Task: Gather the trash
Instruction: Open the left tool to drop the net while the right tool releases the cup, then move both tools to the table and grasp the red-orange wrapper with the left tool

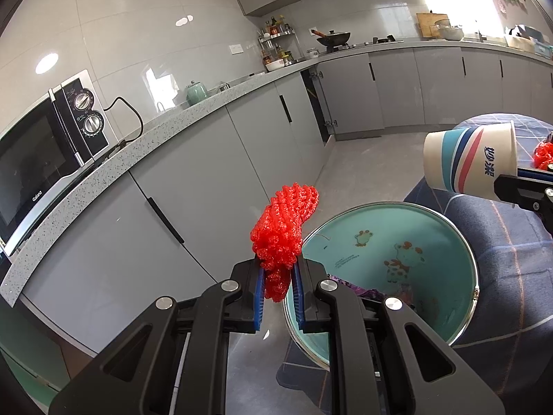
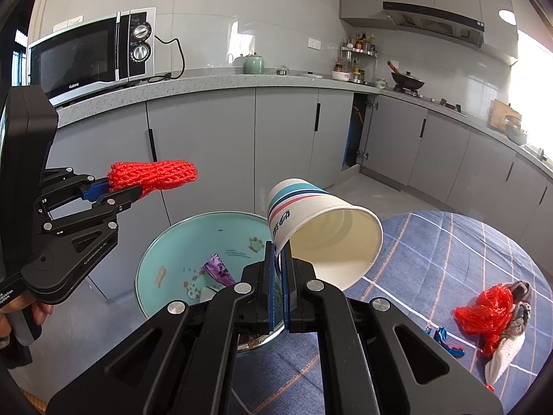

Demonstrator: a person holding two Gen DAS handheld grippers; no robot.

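Both pieces of trash hang near the bin (image 2: 172, 242).
Our left gripper (image 1: 280, 276) holds the red net (image 1: 285, 228) beside its rim; our right gripper (image 2: 278, 259) pinches the paper cup (image 2: 321, 231), lying sideways, above it.

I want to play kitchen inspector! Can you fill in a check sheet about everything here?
Surface: blue plaid cloth over a table.
Job's things: teal bin with a purple wrapper inside; red foam net; paper cup.
Clutter: red plastic bag with rags and white paper on the cloth.
Grippers: left gripper shut on the net; right gripper shut on the cup's rim.
Cables: black cord from the microwave.
Surroundings: grey cabinets, wok on the stove.
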